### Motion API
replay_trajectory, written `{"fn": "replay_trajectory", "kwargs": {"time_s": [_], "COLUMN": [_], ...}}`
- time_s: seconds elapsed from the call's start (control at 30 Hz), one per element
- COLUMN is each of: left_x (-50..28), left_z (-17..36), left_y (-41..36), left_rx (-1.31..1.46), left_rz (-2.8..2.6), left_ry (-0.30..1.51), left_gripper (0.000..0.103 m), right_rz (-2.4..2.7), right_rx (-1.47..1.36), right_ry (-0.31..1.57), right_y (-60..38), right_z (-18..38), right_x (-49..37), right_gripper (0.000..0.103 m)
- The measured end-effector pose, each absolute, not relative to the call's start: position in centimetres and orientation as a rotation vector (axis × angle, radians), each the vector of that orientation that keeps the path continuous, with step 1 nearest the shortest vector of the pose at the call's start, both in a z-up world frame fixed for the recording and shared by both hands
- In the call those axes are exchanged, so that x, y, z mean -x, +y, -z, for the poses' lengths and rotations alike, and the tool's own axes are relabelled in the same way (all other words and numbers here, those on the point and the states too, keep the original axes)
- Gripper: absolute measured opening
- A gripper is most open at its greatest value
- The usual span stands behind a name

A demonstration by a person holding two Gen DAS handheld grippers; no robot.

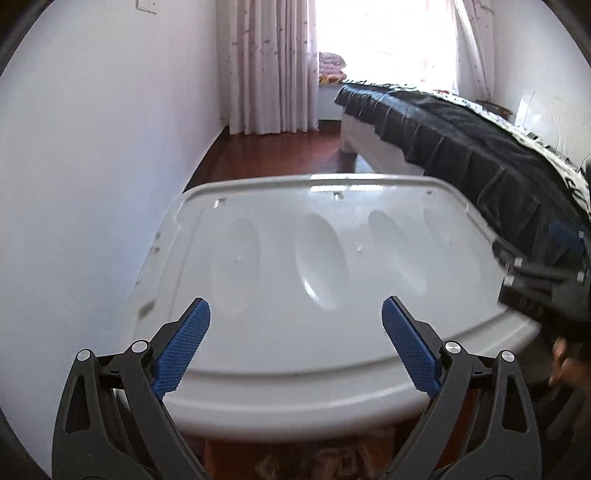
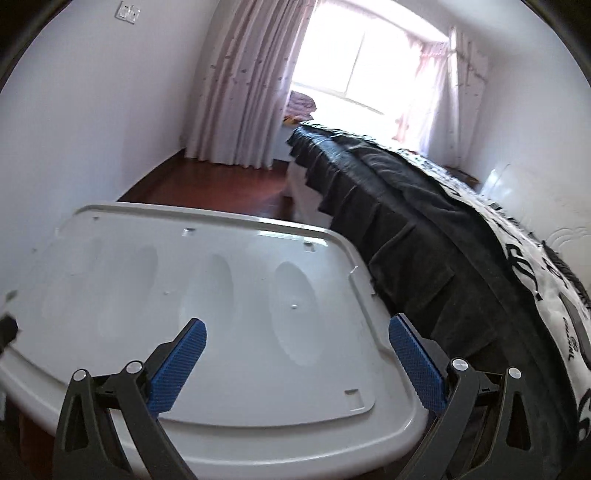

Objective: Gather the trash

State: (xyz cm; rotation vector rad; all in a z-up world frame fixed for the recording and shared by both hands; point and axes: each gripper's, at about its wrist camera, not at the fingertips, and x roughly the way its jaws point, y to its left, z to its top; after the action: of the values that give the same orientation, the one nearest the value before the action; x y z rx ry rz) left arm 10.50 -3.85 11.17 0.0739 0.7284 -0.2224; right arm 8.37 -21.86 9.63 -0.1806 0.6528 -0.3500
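Left wrist view showed the left gripper (image 1: 295,314) spread wide and empty over the white lid's (image 1: 314,280) near edge; the right gripper (image 2: 297,334), equally splayed, hung above its right edge. No trash was visible. Beyond stood the bed (image 2: 424,221) and curtains (image 2: 243,81).

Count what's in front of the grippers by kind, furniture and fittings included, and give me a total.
Grippers, both open and holding nothing: 2, left gripper, right gripper
White plastic lid with oval dimples: 1
Bed with dark cover: 1
Curtains: 2, left curtain, right curtain
Wall switch: 1
Total: 7
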Motion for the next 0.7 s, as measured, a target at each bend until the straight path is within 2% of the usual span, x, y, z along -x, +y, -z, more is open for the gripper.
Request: {"fn": "replay_trajectory", "kwargs": {"time_s": [0.7], "left_x": [-12.6], "left_z": [-9.3], "left_y": [-3.8], "left_rx": [-0.053], "left_rz": [0.231], "left_ry": [0.763], "left_gripper": [0.092], "right_rz": [0.379], "right_rx": [0.046], "right_ry": [0.658], "right_y": [-23.0], "right_z": [-9.1], "right_x": [-8.5], "right_gripper": [0.098]}}
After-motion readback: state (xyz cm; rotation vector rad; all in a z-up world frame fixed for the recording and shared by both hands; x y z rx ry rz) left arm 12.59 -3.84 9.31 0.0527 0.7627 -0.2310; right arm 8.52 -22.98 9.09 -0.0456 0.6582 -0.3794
